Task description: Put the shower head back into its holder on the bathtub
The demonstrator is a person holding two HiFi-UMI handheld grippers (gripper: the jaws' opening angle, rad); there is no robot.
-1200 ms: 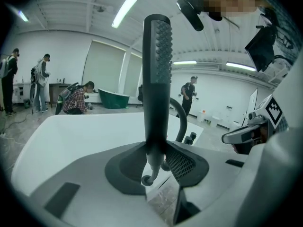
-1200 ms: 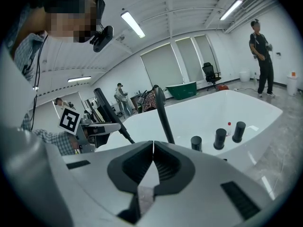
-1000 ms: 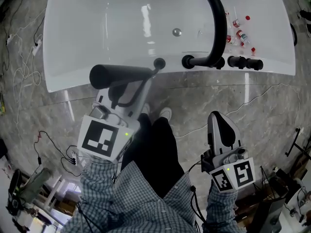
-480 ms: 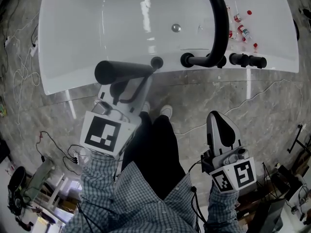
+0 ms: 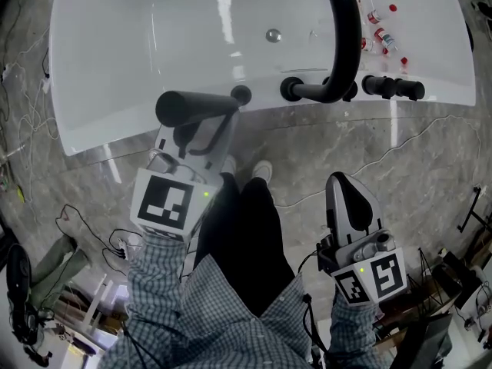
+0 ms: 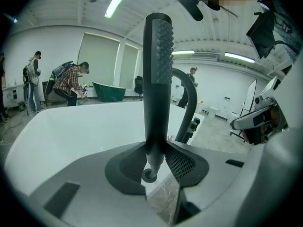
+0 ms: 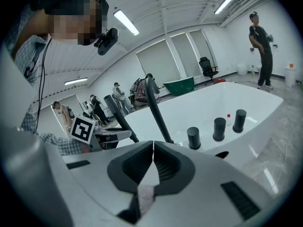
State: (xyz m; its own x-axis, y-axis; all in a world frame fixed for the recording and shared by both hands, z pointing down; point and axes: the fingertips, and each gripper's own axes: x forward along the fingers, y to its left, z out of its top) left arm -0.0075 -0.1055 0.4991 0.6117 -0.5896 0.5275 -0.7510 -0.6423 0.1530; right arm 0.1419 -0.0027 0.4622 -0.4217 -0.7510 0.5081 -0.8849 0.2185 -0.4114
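Observation:
My left gripper (image 5: 201, 133) is shut on the black shower head (image 5: 196, 106), a long dark wand lying crosswise over the near rim of the white bathtub (image 5: 100, 121). In the left gripper view the shower head (image 6: 156, 79) stands upright between the jaws, its nozzle face turned right, and its lower tip hangs just over the black round holder (image 6: 149, 175). That holder (image 5: 241, 95) sits on the tub rim right at the wand's end. My right gripper (image 5: 350, 202) is shut and empty, held low over the floor, well back from the tub.
A black arched spout (image 5: 343, 37) and black knobs (image 5: 388, 88) stand on the rim to the right. Small bottles (image 5: 382, 29) lie in the tub's far right corner. The person's legs and shoes (image 5: 261, 177) are between the grippers. Cables trail over the marble floor (image 5: 430, 167).
The left gripper with the shower head has crept forward and slightly right toward the holder on the rim. The right gripper has stayed where it was.

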